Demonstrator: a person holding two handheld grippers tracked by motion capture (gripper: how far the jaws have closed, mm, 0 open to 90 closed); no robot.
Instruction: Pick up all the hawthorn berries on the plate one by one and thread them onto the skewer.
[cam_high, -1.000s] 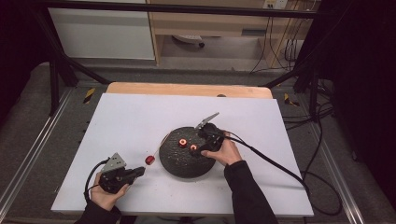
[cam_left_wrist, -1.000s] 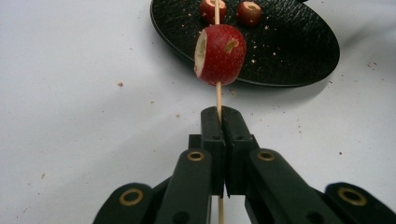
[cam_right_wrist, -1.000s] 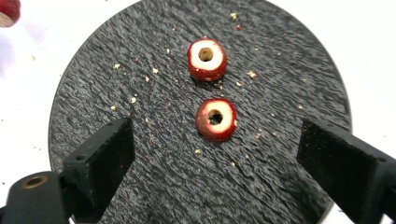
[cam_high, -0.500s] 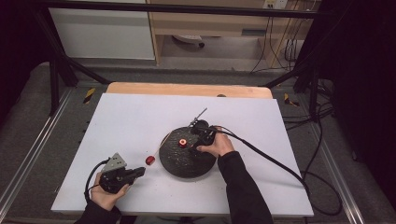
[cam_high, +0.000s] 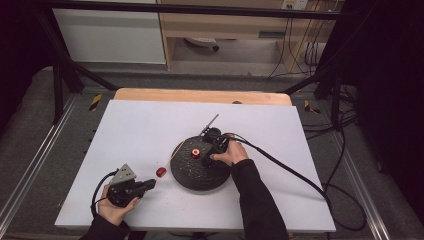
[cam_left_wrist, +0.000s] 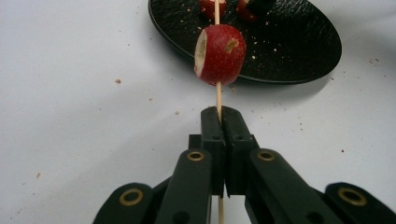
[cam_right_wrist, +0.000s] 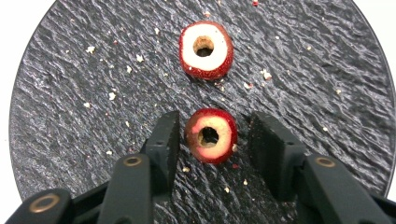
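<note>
The black plate (cam_high: 200, 172) sits a little right of the white table's (cam_high: 150, 125) middle. Left of the plate, near the table's front edge, the left gripper (cam_high: 150, 184) has its jaws pressed together on a thin wooden skewer (cam_left_wrist: 218, 95). The stick runs up between the pads toward the plate; its lower end is cut off at the bottom of the left gripper view. One red fruit piece (cam_left_wrist: 220, 54) is threaded on the skewer just short of the plate's rim, its cut pale face turned left.

Over the plate, the right gripper (cam_right_wrist: 211, 135) has just been closing its jaws. They stand either side of a cored red slice (cam_right_wrist: 211, 135) lying on the plate, with a gap showing on each side, so the pads do not press it. A second cored slice (cam_right_wrist: 206, 49) lies farther in on the plate, apart from the first. Crumbs dot the plate.

In the high view the person's right hand (cam_high: 231, 154) covers much of that gripper. No writing can be read anywhere.
</note>
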